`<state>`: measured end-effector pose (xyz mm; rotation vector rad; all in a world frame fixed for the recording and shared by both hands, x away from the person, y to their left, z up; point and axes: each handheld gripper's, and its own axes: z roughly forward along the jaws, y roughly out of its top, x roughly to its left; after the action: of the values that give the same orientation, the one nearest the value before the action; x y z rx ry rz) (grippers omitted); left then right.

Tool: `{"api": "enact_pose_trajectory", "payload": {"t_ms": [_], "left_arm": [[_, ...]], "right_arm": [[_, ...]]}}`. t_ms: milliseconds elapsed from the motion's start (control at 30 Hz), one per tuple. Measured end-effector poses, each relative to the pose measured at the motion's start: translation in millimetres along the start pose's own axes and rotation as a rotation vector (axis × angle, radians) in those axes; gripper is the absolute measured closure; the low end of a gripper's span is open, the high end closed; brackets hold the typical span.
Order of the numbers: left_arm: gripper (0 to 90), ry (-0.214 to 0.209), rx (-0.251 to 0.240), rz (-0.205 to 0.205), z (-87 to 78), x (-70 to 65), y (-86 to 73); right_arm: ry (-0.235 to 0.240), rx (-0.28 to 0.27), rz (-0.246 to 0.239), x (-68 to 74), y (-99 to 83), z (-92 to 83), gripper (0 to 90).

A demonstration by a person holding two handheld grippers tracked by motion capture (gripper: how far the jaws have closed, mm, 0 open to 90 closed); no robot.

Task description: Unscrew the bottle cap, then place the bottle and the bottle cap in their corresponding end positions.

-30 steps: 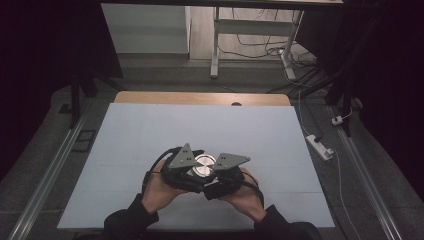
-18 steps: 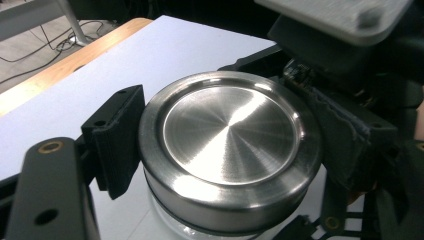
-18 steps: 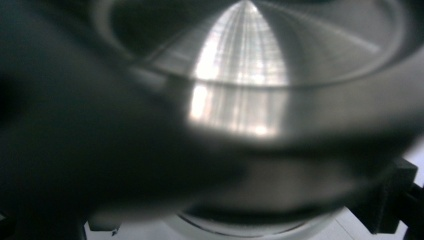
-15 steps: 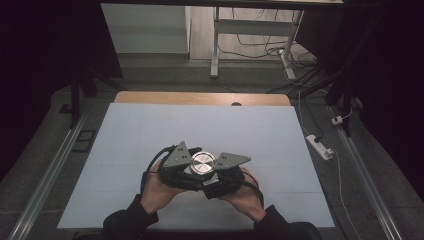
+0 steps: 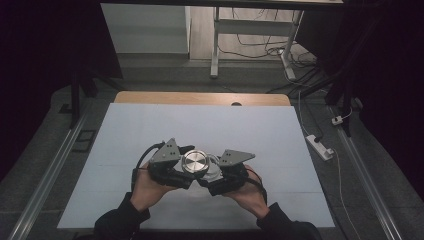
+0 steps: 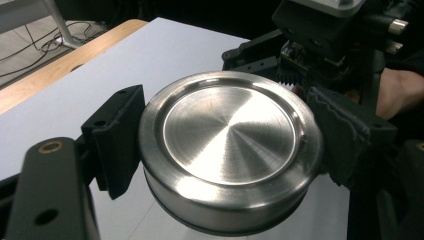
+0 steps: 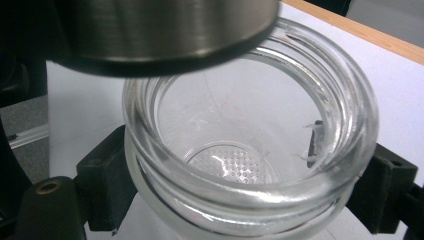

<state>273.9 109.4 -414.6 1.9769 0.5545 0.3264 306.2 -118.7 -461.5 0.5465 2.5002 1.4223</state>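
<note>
While the person is holding both tools low over the near middle of the white-topped bench (image 5: 150, 130), the left tongs (image 5: 192, 172) are clamping a round steel lid (image 5: 195, 162), and the right tongs (image 5: 212, 177) are gripping a clear glass jar (image 5: 214, 169) just beside it. Seen from the left gripper view, the lid (image 6: 227, 150) is sitting flat side up between the 2 ribbed black pads (image 6: 117, 140), which are pressing on its rim from opposite sides, and the other tool is showing close behind it. Seen from the right gripper view, the jar (image 7: 250, 165) is standing with its threaded mouth open, its neck pinched between the 2 black pads (image 7: 100, 172), its dimpled bottom showing through the glass. The lid (image 7: 160, 35) is hanging just above the far part of the jar's rim, partly overlapping the mouth; whether it is touching the glass cannot be told. Beyond the far edge of the bench, a white power strip (image 5: 320, 146) is lying on the grey floor (image 5: 250, 75) at the right.
</note>
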Motion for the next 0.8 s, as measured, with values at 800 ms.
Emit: {"api": "enact_pose_trajectory", "payload": {"t_ms": [800], "left_arm": [[20.8,-0.04,0.01,0.009,-10.5,-3.8,-20.0]], "right_arm": [[-0.07,0.007,0.01,-23.7,-2.0,-2.4,14.6]]}}
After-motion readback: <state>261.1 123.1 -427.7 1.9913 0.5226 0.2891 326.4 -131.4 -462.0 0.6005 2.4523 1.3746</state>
